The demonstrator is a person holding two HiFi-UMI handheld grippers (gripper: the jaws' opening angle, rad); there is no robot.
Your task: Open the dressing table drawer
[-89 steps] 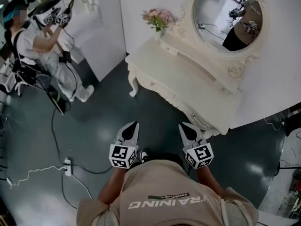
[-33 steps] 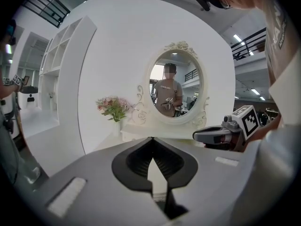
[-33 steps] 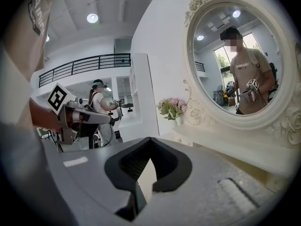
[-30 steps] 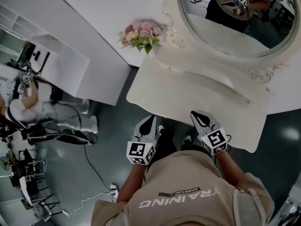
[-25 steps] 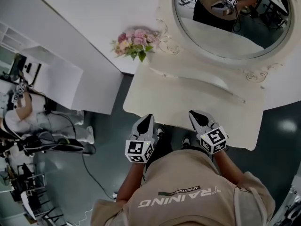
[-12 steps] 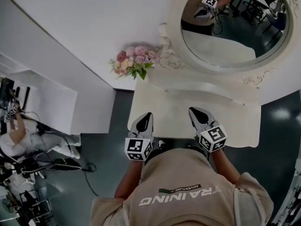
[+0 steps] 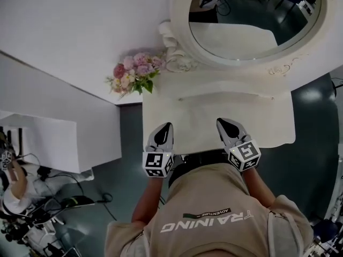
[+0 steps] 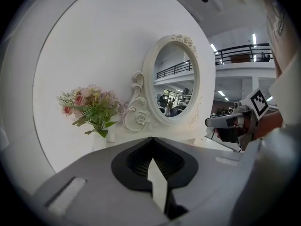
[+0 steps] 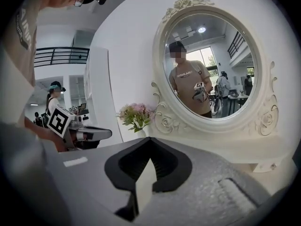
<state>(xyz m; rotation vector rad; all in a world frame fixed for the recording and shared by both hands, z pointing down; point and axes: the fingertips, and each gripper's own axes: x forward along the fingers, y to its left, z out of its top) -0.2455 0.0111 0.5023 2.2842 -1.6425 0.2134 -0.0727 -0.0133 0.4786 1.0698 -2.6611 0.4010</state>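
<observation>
Both empty | left gripper (image 7: 168, 126) jaws clenched | right gripper (image 7: 221, 122) jaws clenched | shirt (image 7: 206, 234) reads TRAINING

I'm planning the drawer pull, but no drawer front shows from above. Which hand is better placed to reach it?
Right, probably. The right tongs hang at the middle of the dressing table front, the left tongs toward its left end. Both are shut and empty, so either must open first.

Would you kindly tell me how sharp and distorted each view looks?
Head view: evenly lit, sharp, with glare on the floor at right. Left gripper view: fisheye, dark corners, the left gripper soft, the mirror crisp. Right gripper view: likewise, the right gripper blurred.
</observation>
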